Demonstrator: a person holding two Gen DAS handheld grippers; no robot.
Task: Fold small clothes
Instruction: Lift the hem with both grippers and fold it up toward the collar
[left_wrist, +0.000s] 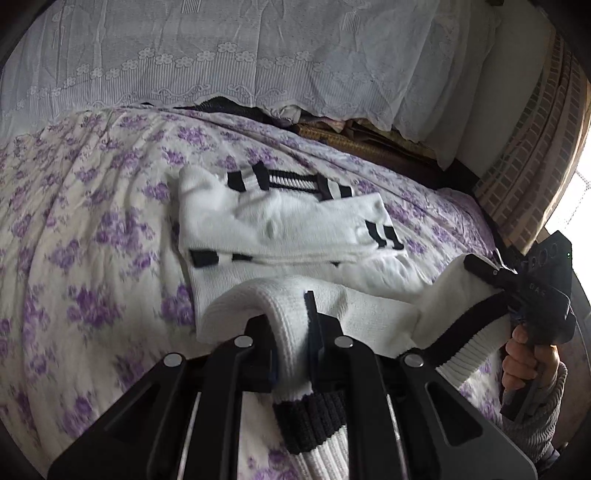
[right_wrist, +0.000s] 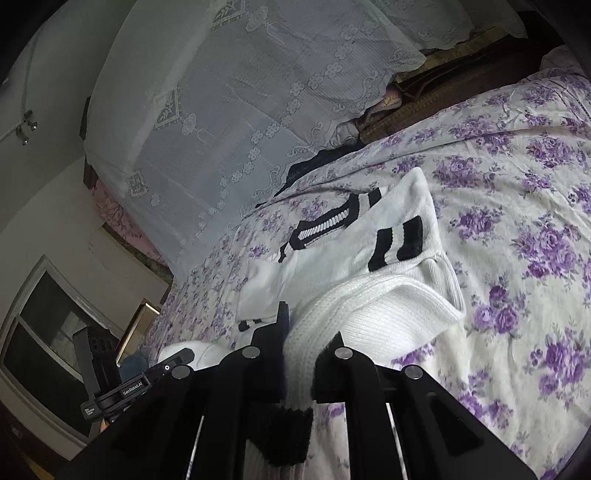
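Observation:
A small white knit sweater (left_wrist: 280, 225) with black stripes lies on the floral bedspread (left_wrist: 85, 229), sleeves folded across its body. My left gripper (left_wrist: 291, 325) is shut on the sweater's bottom hem, lifted off the bed; the black ribbed band hangs below the fingers. My right gripper (left_wrist: 480, 269) shows at the right in the left wrist view, shut on the hem's other corner. In the right wrist view the right gripper (right_wrist: 306, 332) pinches the white hem fold, with the sweater (right_wrist: 369, 240) beyond it. The left gripper (right_wrist: 177, 360) shows at lower left there.
A white lace cover (left_wrist: 229, 55) drapes over piled bedding at the bed's far side. A brown patterned blanket (left_wrist: 532, 155) hangs at the right. A window (right_wrist: 48, 332) and a wall are at the left in the right wrist view. The bedspread (right_wrist: 517, 221) extends around the sweater.

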